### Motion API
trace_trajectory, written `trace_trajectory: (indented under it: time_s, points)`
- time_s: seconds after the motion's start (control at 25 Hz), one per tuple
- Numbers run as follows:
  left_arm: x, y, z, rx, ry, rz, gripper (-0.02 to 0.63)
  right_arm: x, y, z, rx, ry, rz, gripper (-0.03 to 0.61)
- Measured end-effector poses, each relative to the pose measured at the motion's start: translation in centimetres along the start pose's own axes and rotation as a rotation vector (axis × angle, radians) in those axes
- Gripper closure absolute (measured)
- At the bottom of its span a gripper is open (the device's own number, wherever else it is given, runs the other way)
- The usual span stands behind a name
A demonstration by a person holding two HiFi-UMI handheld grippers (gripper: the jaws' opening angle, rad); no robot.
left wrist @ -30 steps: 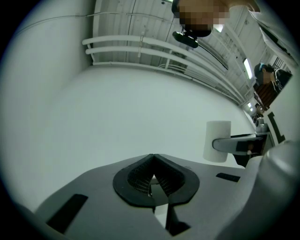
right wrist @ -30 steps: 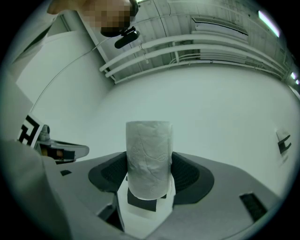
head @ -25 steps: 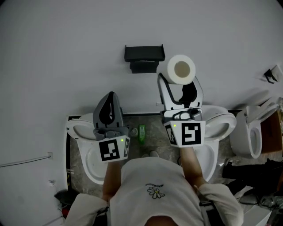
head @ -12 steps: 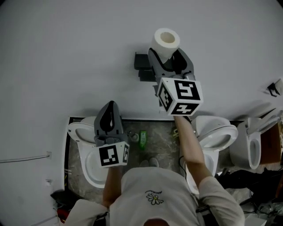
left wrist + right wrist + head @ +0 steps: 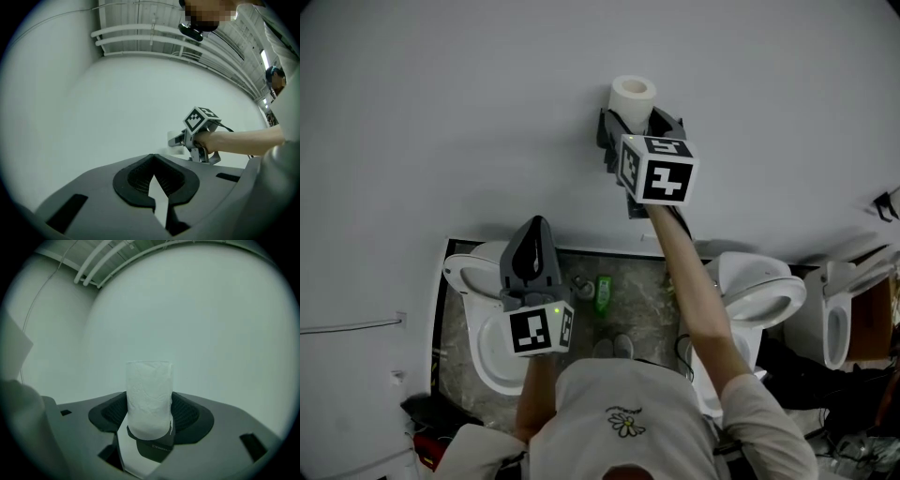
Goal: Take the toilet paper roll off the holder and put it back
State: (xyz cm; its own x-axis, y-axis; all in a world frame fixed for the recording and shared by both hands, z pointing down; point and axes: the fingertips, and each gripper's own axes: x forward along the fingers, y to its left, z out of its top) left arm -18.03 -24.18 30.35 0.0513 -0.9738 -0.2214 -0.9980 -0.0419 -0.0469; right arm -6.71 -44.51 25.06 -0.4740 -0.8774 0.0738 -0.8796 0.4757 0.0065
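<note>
My right gripper (image 5: 643, 120) is raised to the wall and shut on the white toilet paper roll (image 5: 633, 96), which stands on end between its fingers. In the right gripper view the roll (image 5: 149, 394) fills the gap between the black pads, and the dark holder (image 5: 157, 447) lies just beneath it. The black holder (image 5: 606, 141) shows at the wall, mostly hidden behind the gripper. Lower left, my left gripper (image 5: 534, 227) hangs over a toilet, shut and holding nothing (image 5: 153, 158).
A white toilet (image 5: 465, 281) stands below the left gripper, another (image 5: 769, 286) under the right arm, and a third (image 5: 836, 323) at the far right. A green bottle (image 5: 601, 292) stands on the speckled floor between the first two. The wall is plain and bare.
My right gripper has carried the roll up and to the left, from above the right toilet to the holder on the wall. The left gripper has stayed in place.
</note>
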Motion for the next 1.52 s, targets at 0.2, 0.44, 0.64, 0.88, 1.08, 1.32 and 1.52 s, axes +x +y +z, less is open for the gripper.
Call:
trace_trajectory:
  time_s: [0.2,0.44,0.64,0.88,1.08,1.32,1.52]
  points:
    - [0.2,0.0,-1.1,-0.011,0.022,-0.002,0.597,1.8,-0.2,-1.7,-0.019,0.056,-0.026,0.287]
    - [0.3,0.2,-1.8,-0.018,0.037,0.002,0.597,3.2,-0.2,-2.9,-0.031,0.09,-0.057,0.287]
    - [0.6,0.3,-2.1,-0.023,0.04,-0.011,0.597,3.8,-0.6,-3.9,-0.022,0.1,-0.072,0.287]
    - [0.4,0.8,-2.5,-0.033,0.045,-0.007,0.597,3.5,0.0,-4.4,-0.062,0.067,-0.099,0.285]
    - [0.6,0.7,-2.6,-0.033,0.049,-0.012,0.597,3.3,-0.4,-4.5,-0.04,0.052,-0.107,0.285]
    - [0.6,0.6,-2.4,-0.028,0.045,-0.022,0.597,3.2,0.0,-4.6,-0.017,0.046,-0.093,0.285]
    - [0.5,0.4,-2.2,-0.022,0.04,-0.029,0.597,2.1,-0.2,-2.4,-0.027,-0.014,-0.101,0.276]
